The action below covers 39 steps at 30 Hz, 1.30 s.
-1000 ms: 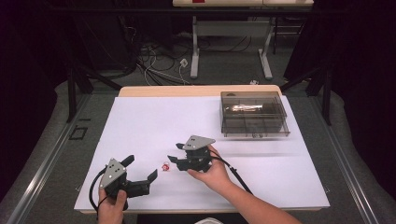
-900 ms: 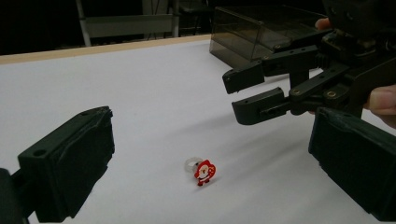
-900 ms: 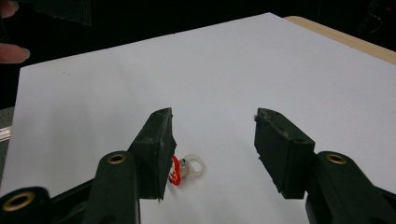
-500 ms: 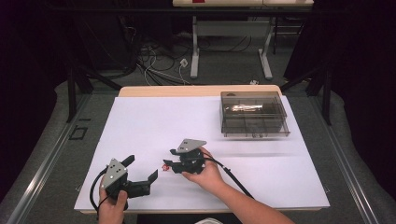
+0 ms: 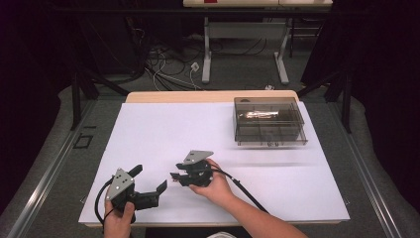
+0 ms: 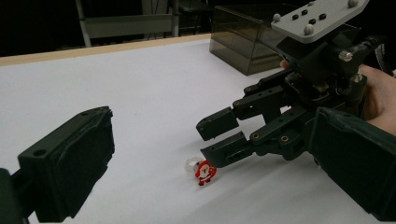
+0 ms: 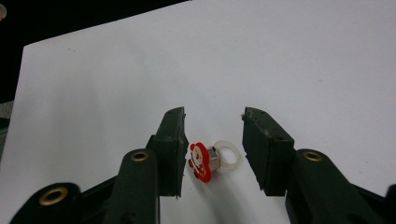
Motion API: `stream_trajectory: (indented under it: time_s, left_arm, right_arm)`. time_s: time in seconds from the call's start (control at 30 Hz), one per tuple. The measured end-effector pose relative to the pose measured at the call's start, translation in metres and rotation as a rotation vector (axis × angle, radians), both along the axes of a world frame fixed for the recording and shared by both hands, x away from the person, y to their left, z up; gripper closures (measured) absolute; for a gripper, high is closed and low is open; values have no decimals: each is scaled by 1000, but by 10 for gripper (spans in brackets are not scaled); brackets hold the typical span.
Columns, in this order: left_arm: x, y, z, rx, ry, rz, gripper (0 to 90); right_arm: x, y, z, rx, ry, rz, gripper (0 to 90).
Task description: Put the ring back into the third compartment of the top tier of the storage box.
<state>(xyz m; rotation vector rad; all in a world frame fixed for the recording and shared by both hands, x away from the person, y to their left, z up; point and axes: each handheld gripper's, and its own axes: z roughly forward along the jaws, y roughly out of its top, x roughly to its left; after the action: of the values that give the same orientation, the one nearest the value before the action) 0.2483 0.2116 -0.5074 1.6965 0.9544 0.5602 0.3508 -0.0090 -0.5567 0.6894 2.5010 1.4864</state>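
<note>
Santa ring (image 7: 210, 160), a small red-and-white Santa face on a clear band, lies on the white sheet between the jaws of the right gripper (image 7: 212, 140). Those jaws stand apart around it: the Santa face sits just beside one jaw, maybe touching, and the clear band leaves a gap to the other. From the left gripper view the same ring (image 6: 201, 171) sits right at the tips of the right gripper (image 6: 223, 138), low on the sheet. In the high view, the right hand (image 5: 218, 186) holds that gripper near the front middle of the bench (image 5: 208, 95), its cable trailing back toward the person. Off to the side, the left gripper (image 5: 151, 184) is held in the left hand (image 5: 119, 219) near the front edge, jaws wide apart with nothing between them. Farther back on the right of the sheet stands a smoky clear plastic box (image 5: 269, 122) with compartments, well apart from both grippers.
</note>
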Motion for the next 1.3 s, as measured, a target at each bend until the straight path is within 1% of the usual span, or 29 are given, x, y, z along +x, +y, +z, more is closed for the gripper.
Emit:
stream_trajectory:
  time_s: [0.03,0.23,0.27,0.3,0.33,0.37,0.4,0.43,0.57,0.6,0.63,0.67,0.7,0.87,0.93,1.0,1.07,1.23,1.3]
  left_arm:
    - [0,0,0,0,1,0,4]
    - [0,0,0,2,3,-1,4]
    - [0,0,0,1,3,-1,4]
    - [0,0,0,0,5,-1,4]
    - [0,0,0,0,5,-2,4]
    - [0,0,0,0,5,-2,4]
    - [0,0,0,0,5,-2,4]
    - [0,0,0,1,7,-3,4]
    - [0,1,0,2,6,0,4]
    - [0,1,0,-1,7,2,4]
    - [0,1,0,-3,7,3,4]
    - [0,1,0,-3,7,3,4]
    - [0,1,0,-5,7,4,4]
    - [1,1,0,-1,7,2,4]
    - [1,1,0,-1,8,1,4]
    - [1,1,0,2,10,0,4]
    - [1,1,0,1,9,-1,4]
    - [1,1,-1,2,9,-1,4]
    - [1,1,-1,2,9,-1,4]
  right_arm:
    - [0,1,-1,-6,14,4,604]
    - [0,3,-4,-7,10,8,615]
    - [0,3,-4,-16,17,12,616]
    - [0,4,-5,-10,17,9,620]
    - [0,4,-5,-19,25,16,622]
    - [0,5,-6,-16,27,10,625]
    - [0,5,-6,-27,29,16,626]
    - [0,6,-7,-20,24,14,628]
    - [0,6,-8,-28,28,19,635]
    - [-1,7,-9,-23,21,15,636]
    - [-1,7,-9,-28,28,14,637]
    - [-1,8,-9,-25,28,17,638]
    - [0,8,-10,-32,16,31,640]
    - [-1,9,-10,-32,30,20,649]
    - [0,9,-10,-38,35,25,652]
    - [0,9,-10,-43,27,33,664]
    - [0,10,-11,-37,21,28,674]
    - [0,10,-10,-51,32,26,699]
    - [0,10,-11,-52,25,26,713]
